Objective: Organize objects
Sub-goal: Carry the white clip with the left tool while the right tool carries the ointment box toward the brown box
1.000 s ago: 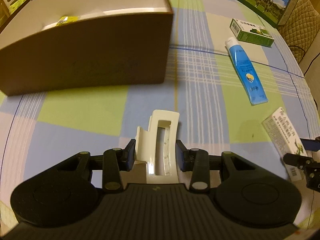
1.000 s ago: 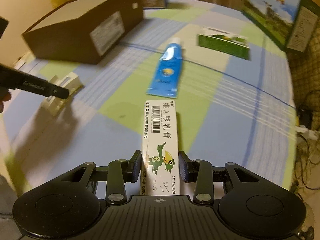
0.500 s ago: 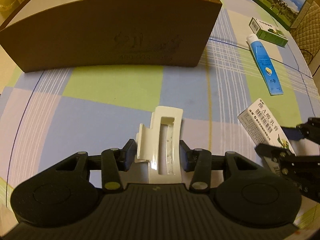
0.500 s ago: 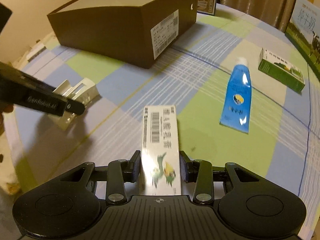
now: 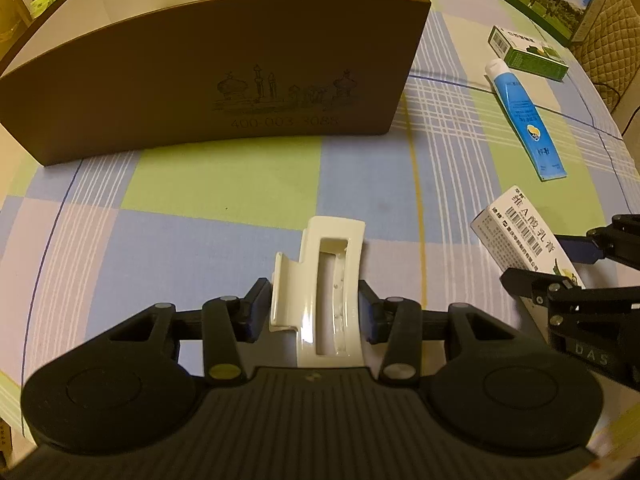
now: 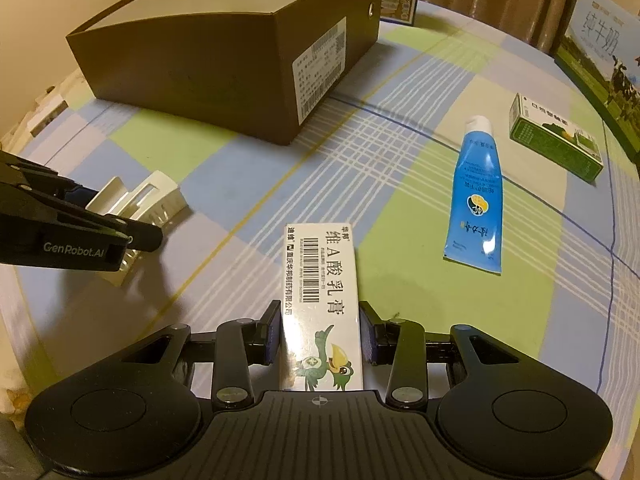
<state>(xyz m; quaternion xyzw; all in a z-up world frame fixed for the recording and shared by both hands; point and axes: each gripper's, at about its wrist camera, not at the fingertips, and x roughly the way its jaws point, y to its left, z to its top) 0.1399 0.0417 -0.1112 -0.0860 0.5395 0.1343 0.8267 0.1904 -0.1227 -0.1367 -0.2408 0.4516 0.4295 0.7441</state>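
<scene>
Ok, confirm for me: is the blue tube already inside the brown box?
No, the blue tube lies flat on the checked tablecloth, apart from the brown box, near the green carton.

"400-003-3088" on brown box [image 5: 224, 80]; "GenRobot.AI" on left claw [image 6: 132, 232].

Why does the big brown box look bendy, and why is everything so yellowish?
Left wrist view: the fisheye lens bows the brown box, so its front edge curves; warm, dim light tints everything yellow, and a bright glare streak sits on the white hair clip. Right wrist view: the table edge curves too, the corners go dark, and the left gripper casts a soft shadow on the tablecloth.
</scene>
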